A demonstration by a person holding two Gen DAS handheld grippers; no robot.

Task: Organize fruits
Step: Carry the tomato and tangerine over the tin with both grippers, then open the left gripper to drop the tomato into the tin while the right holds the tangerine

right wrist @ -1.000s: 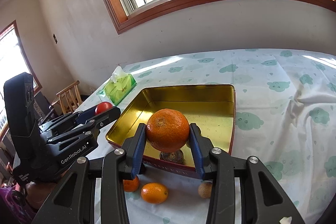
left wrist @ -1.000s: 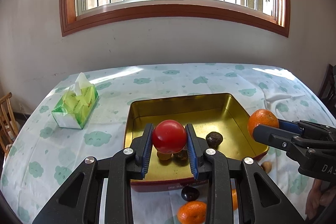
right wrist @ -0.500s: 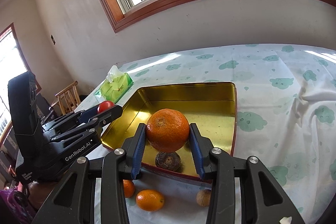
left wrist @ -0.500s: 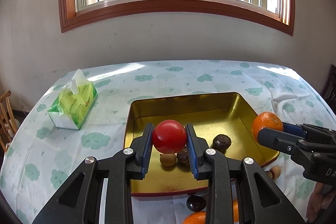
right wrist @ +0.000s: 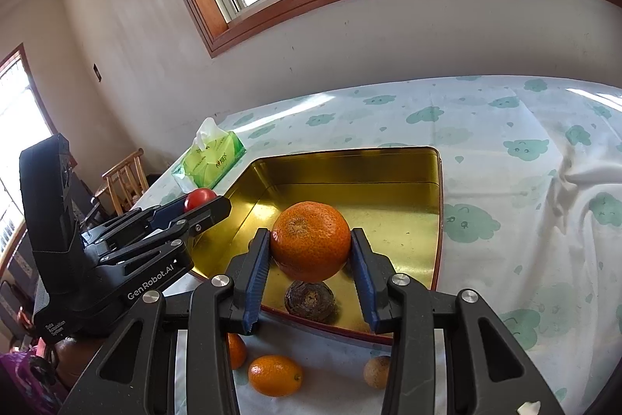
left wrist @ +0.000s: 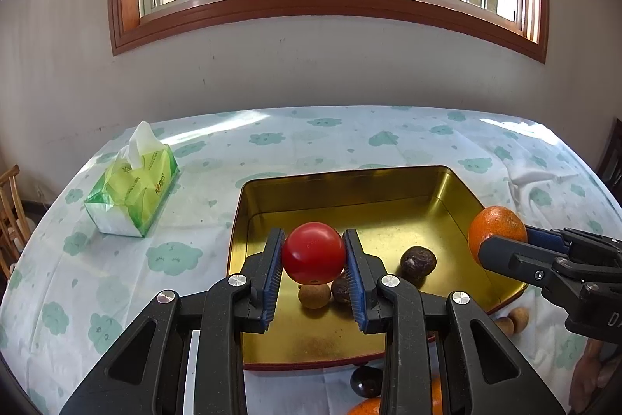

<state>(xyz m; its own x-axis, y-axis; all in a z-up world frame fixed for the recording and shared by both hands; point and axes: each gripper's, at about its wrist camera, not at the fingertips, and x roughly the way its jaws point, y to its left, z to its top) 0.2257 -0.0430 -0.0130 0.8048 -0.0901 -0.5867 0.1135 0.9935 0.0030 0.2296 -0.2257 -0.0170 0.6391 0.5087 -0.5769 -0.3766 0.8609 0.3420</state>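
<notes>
We are looking across the table [left wrist: 116, 282], and at about 10 o'clock the green tissue pack [left wrist: 134, 195] is sitting on the cloud-print cloth. At centre we are holding the left gripper [left wrist: 313, 253] over the near part of the gold tin [left wrist: 350, 189]; its blue pads are pressing both sides of the red tomato [left wrist: 313, 253], which is hanging above the tin floor. Just below it a tan round fruit [left wrist: 315, 295] and a dark wrinkled fruit [left wrist: 418, 261] are lying inside the tin. At 3 o'clock we are carrying the right gripper [right wrist: 310, 247] above the tin's near right edge, its fingers closing snugly on the orange [right wrist: 310, 240]. Toward 6 o'clock in the right wrist view, a small orange fruit [right wrist: 275, 375] and a brown fruit [right wrist: 376, 371] are waiting on the cloth outside the tin.
</notes>
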